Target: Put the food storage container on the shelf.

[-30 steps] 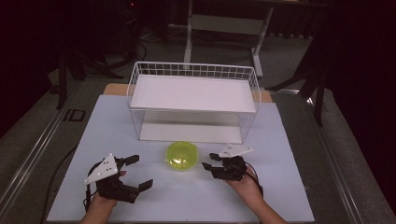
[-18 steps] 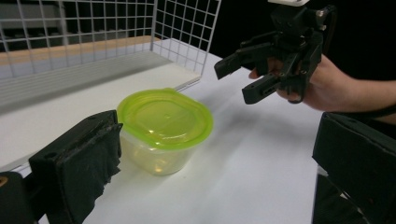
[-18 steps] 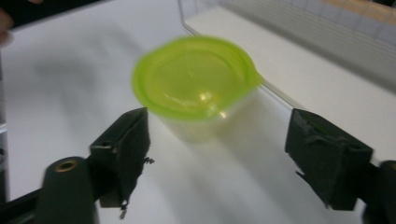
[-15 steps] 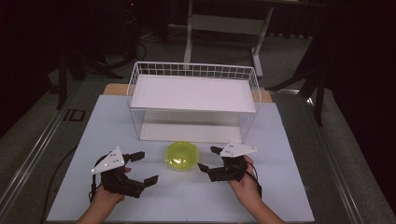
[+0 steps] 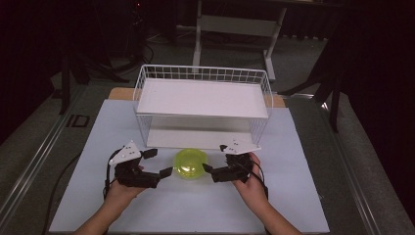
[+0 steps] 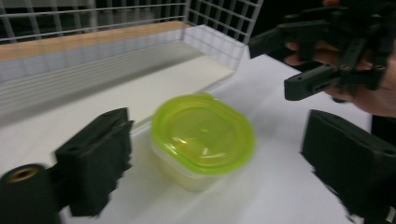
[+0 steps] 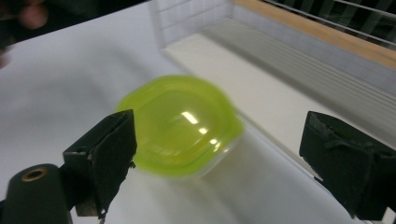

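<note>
In the high view, the left claw (image 5: 159,163) is sitting at the lower left of centre with its jaws standing apart and nothing between the pads; they have just been closing a little. The right claw (image 5: 214,159) is lying at the lower right of centre, its jaws spread wide and gripping nothing; they have just been opening. Between the two claws, near each but touching neither, the container (image 5: 190,164) is resting on the white tabletop (image 5: 298,196). Just above it in the frame, the front edge of the white wire rack (image 5: 203,100) is standing close, leaving little room on that side, while bare tabletop is stretching toward the bottom edge and out to both sides.

Both hands are coming in from the bottom of the frame, angled inward, each claw pointing at the container from its own side.

In the left claw view, the container (image 6: 201,140) is showing a lime-green lid over a pale, translucent, rounded body, upright, with the right claw (image 6: 299,65) beyond it at the upper right. In the right claw view, the container (image 7: 180,130) is blurred.
</note>
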Demonstrator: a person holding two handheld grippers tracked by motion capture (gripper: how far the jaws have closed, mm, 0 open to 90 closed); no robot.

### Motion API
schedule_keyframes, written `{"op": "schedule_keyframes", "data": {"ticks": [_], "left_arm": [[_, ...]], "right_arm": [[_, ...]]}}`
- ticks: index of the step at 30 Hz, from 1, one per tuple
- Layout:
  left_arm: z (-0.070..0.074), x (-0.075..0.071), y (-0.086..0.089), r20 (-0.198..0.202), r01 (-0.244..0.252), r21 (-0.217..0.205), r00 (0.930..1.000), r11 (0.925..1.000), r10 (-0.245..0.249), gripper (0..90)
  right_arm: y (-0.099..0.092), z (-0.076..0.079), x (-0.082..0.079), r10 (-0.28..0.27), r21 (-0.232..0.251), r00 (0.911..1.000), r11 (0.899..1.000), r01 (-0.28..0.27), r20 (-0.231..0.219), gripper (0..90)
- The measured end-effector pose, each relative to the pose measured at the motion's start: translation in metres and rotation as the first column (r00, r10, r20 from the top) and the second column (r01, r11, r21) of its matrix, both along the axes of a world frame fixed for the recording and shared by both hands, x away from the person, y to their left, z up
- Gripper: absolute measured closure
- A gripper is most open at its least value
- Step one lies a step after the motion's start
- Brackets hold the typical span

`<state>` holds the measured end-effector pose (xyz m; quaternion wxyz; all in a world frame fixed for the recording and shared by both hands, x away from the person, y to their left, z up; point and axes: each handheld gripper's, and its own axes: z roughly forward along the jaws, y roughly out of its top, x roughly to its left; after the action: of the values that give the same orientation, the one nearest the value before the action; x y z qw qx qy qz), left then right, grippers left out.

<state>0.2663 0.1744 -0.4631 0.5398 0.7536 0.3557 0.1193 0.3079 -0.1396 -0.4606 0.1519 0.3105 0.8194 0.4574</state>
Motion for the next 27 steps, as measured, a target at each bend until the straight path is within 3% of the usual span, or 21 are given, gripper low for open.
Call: {"op": "schedule_keyframes", "data": {"ticks": [2, 5, 8, 9, 11, 12, 14, 16, 18, 19, 20, 21, 22, 24, 27], "left_arm": [[-0.003, 0.007, -0.009, -0.061, -0.028, 0.077, 0.9976, 0.9967, 0.033, 15.6], [-0.007, 0.01, -0.013, -0.088, -0.035, 0.077, 0.9953, 0.9964, 0.041, 15.8], [-0.014, 0.017, -0.016, -0.127, -0.069, 0.07, 0.9888, 0.9951, 0.078, 19.0], [-0.018, 0.022, -0.018, -0.143, -0.098, 0.079, 0.9837, 0.9921, 0.108, 21.2], [-0.021, 0.025, -0.019, -0.164, -0.09, 0.07, 0.9814, 0.9935, 0.1, 21.5], [-0.024, 0.03, -0.02, -0.186, -0.092, 0.06, 0.9773, 0.9939, 0.102, 28.2], [-0.026, 0.032, -0.021, -0.196, -0.092, 0.055, 0.9753, 0.9942, 0.101, 32.2], [-0.03, 0.037, -0.022, -0.231, -0.095, 0.053, 0.9672, 0.9941, 0.105, 33.8], [-0.035, 0.04, -0.024, -0.28, -0.11, 0.067, 0.952, 0.9916, 0.125, 34.4], [-0.035, 0.04, -0.024, -0.28, -0.11, 0.067, 0.952, 0.9916, 0.125, 35.5], [-0.036, 0.04, -0.025, -0.291, -0.12, 0.077, 0.9469, 0.9898, 0.137, 36.1], [-0.037, 0.041, -0.026, -0.294, -0.117, 0.076, 0.9464, 0.9903, 0.134, 36.1], [-0.038, 0.041, -0.027, -0.301, -0.118, 0.08, 0.9439, 0.9898, 0.137, 36.5], [-0.04, 0.042, -0.028, -0.328, -0.111, 0.062, 0.9362, 0.9919, 0.125, 43.5], [-0.042, 0.043, -0.029, -0.34, -0.076, 0.07, 0.9356, 0.9946, 0.096, 49.7]], "right_arm": [[0.0, -0.004, 0.003, 0.006, 0.031, 0.9995, 0.999, -0.005, -0.03, 10.2], [0.002, -0.011, 0.011, -0.032, 0.046, 0.9972, 0.998, 0.035, -0.068, 10.4], [0.003, -0.018, 0.017, -0.045, 0.047, 0.9936, 0.998, 0.05, -0.104, 15.0], [0.003, -0.02, 0.018, -0.049, 0.053, 0.9923, 0.997, 0.055, -0.114, 15.0], [0.003, -0.022, 0.019, -0.05, 0.062, 0.9899, 0.996, 0.059, -0.133, 15.0], [0.005, -0.025, 0.021, -0.053, 0.068, 0.985, 0.996, 0.065, -0.164, 17.4], [0.006, -0.027, 0.021, -0.057, 0.06, 0.984, 0.996, 0.068, -0.169, 17.4], [0.008, -0.03, 0.021, -0.049, 0.062, 0.9811, 0.996, 0.061, -0.187, 23.2], [0.01, -0.034, 0.021, -0.05, 0.057, 0.9771, 0.996, 0.063, -0.207, 25.9], [0.011, -0.035, 0.021, -0.055, 0.055, 0.9755, 0.996, 0.069, -0.213, 25.9], [0.011, -0.037, 0.021, -0.057, 0.06, 0.9717, 0.996, 0.073, -0.229, 26.4], [0.011, -0.037, 0.021, -0.057, 0.06, 0.9717, 0.996, 0.073, -0.229, 26.4], [0.011, -0.039, 0.023, -0.06, 0.07, 0.9633, 0.994, 0.081, -0.262, 30.4], [0.011, -0.04, 0.023, -0.058, 0.066, 0.9617, 0.995, 0.078, -0.268, 37.8], [0.01, -0.04, 0.022, -0.061, 0.08, 0.9579, 0.993, 0.086, -0.281, 44.6]]}}
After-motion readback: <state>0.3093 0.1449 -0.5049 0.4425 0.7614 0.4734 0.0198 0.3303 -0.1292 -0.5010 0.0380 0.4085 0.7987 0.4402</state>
